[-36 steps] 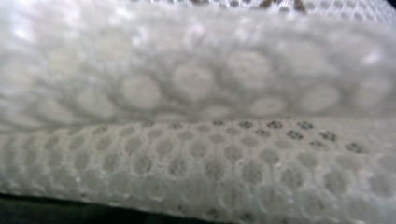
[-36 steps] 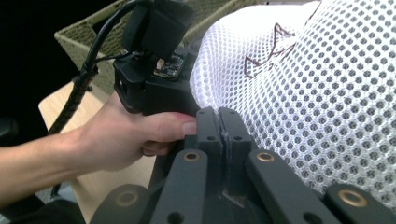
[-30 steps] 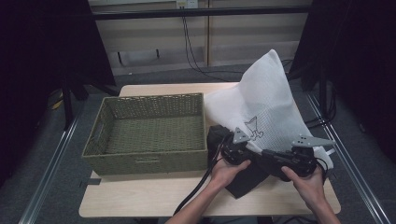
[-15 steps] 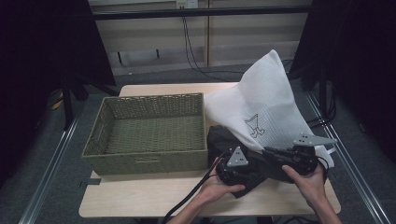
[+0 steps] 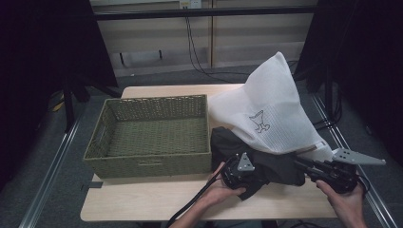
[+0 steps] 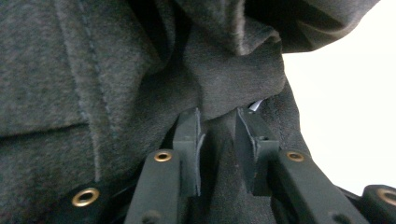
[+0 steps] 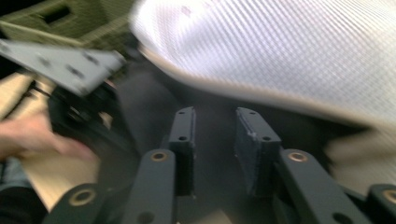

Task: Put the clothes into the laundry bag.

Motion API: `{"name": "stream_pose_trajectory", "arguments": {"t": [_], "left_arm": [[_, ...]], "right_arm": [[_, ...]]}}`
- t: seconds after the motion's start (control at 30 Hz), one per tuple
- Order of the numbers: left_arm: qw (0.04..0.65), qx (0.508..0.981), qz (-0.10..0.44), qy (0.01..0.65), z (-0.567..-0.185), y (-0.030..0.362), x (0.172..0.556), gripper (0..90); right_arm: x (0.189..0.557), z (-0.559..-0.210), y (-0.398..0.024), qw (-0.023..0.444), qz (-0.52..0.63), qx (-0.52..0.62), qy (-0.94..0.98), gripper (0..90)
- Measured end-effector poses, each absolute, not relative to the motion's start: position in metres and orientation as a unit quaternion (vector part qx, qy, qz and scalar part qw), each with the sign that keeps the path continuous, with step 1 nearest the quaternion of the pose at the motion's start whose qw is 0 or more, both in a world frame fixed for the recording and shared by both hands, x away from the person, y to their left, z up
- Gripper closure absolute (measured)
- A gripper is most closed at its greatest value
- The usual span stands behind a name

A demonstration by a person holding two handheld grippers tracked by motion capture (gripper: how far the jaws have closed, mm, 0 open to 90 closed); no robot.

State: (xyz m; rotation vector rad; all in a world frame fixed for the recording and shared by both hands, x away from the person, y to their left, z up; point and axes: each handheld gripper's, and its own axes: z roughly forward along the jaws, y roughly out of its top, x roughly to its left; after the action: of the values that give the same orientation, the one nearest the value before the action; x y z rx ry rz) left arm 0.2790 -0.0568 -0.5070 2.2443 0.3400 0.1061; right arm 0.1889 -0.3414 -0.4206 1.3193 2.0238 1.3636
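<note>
The left claw (image 5: pixel 254 176) has its jaws set narrow with a fold of the dark grey wool-like garment (image 5: pixel 266 159) between the pads, which have just been closing; whether they press it I cannot tell. The right claw (image 5: pixel 304 166), whose jaws have just been opening, stands apart at the garment's right edge, gripping nothing. The garment lies on the pale wooden tabletop (image 5: pixel 142 199), partly under the white mesh fabric bag (image 5: pixel 266 114), just beside the olive woven basket (image 5: pixel 147 164).
</note>
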Motion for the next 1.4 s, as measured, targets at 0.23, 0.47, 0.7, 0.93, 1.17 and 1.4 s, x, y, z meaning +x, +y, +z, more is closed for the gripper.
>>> {"name": "stream_pose_trajectory", "arguments": {"t": [0.23, 0.47, 0.7, 0.93, 1.17, 1.4], "left_arm": [[0.421, 0.896, 0.042, 0.135, -0.507, -0.057, 0.279, 71.4], [0.418, 0.898, 0.039, 0.134, -0.506, -0.055, 0.28, 71.2], [0.469, 0.878, 0.005, 0.093, -0.497, -0.053, 0.268, 63.9], [0.513, 0.857, 0.01, 0.052, -0.471, -0.06, 0.259, 62.7], [0.448, 0.891, 0.026, 0.071, -0.488, -0.093, 0.282, 40.7], [0.398, 0.913, 0.061, 0.061, -0.504, -0.11, 0.281, 24.7]], "right_arm": [[0.209, -0.463, -0.372, 0.208, 0.389, 0.528, 0.726, 79.3], [0.236, -0.498, -0.376, 0.223, 0.319, 0.541, 0.746, 79.9], [0.231, -0.501, -0.369, 0.211, 0.318, 0.533, 0.755, 72.5], [0.216, -0.502, -0.355, 0.203, 0.329, 0.511, 0.767, 72.7], [0.208, -0.502, -0.345, 0.194, 0.338, 0.499, 0.774, 72.7], [0.207, -0.503, -0.345, 0.193, 0.342, 0.497, 0.774, 72.6]]}}
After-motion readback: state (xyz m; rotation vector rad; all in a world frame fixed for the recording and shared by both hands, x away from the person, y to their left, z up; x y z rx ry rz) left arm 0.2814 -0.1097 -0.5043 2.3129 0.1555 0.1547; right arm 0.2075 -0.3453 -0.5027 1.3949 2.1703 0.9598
